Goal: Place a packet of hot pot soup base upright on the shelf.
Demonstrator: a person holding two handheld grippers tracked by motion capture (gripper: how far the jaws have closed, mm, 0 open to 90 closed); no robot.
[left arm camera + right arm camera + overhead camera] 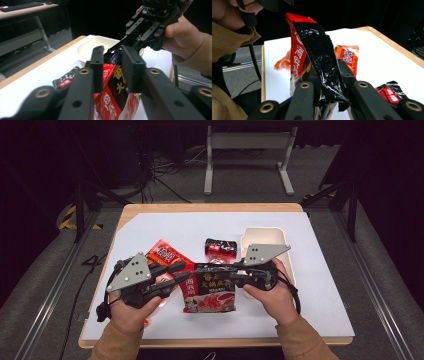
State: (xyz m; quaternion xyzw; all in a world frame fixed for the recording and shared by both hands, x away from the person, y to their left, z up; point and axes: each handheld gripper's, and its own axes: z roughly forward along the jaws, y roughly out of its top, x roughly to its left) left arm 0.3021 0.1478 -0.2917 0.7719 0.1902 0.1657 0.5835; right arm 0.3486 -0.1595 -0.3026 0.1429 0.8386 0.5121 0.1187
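Note:
A large red and black hot-pot soup pack (210,292) is held up over the white mat near the table's front. My right gripper (234,272) is shut on its black top edge, and the right gripper view has the crumpled black foil (317,57) pinched between the jaws (327,70). My left gripper (184,271) sits at the pack's left side. In the left gripper view its jaws (113,53) stand apart with the pack (117,82) between them, and the pads are not pressing on it. The right gripper (140,37) appears beyond, gripping the pack's far end.
An orange-red snack pack (165,252) lies behind the left gripper. A small black and red sachet (220,247) lies mid-table. A white rectangular tray (265,237) stands at the right, behind the right hand. The mat (320,270) covers a wooden table.

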